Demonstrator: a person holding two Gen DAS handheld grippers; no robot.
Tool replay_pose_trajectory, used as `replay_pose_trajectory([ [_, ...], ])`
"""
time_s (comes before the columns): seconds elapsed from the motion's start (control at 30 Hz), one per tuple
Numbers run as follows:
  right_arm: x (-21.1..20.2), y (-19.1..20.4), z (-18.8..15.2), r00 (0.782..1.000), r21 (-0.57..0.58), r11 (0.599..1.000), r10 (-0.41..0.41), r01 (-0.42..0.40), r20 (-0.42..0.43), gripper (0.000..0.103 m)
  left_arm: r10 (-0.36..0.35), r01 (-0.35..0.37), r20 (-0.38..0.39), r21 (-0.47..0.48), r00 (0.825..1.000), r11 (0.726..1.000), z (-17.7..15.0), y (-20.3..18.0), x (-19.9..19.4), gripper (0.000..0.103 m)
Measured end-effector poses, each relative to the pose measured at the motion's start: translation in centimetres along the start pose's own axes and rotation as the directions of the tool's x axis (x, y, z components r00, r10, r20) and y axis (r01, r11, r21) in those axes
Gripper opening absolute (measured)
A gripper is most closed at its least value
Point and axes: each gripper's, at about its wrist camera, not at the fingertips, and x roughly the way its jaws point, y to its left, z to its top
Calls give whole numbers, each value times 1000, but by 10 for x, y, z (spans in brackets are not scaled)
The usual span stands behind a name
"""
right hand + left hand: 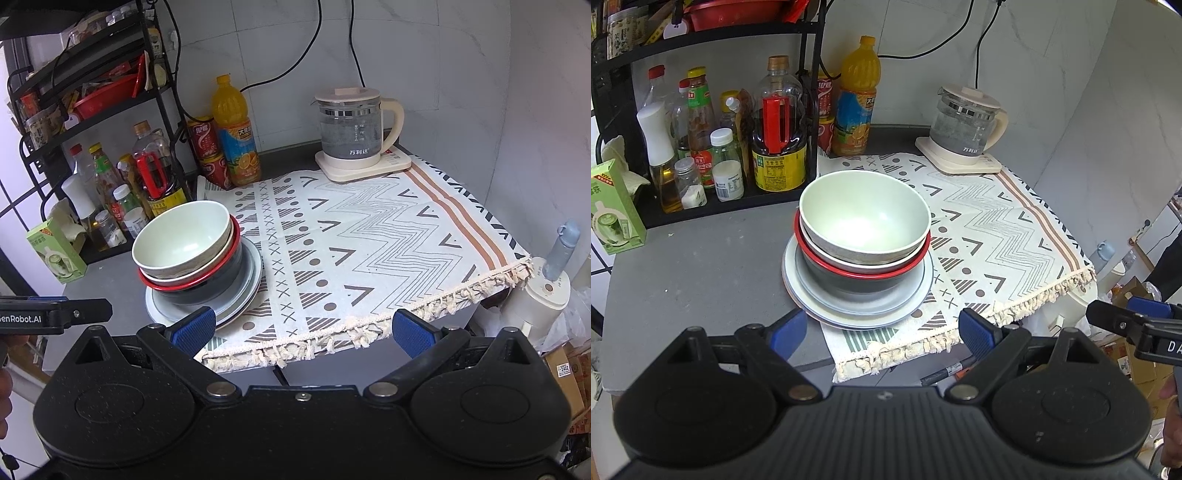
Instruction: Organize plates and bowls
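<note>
A stack of dishes stands at the left edge of the patterned cloth (990, 229). A pale green bowl (864, 218) tops it, nested in a white bowl, then a red-rimmed dark bowl (860, 275), on grey-blue plates (857, 314). In the right wrist view the same green bowl (183, 236) and plates (240, 295) sit left of centre. My left gripper (882, 328) is open just short of the stack, holding nothing. My right gripper (304, 326) is open at the cloth's fringed front edge, empty, with its left pad (195, 325) near the plates.
A black rack (701, 110) of sauce bottles stands behind the stack on the left. An orange juice bottle (857, 99), red cans and a glass kettle (964, 129) on its base line the back. A green carton (613, 210) sits far left. Boxes lie below the counter's right edge.
</note>
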Motion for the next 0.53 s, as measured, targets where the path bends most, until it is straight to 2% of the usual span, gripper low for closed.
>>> replay_pose_trajectory([
  [0.53,4,-5,-5,1000,4,1000,7,-7,-29,103,14,-15,-21,-17,1000,1000,-4,-1,1,88],
])
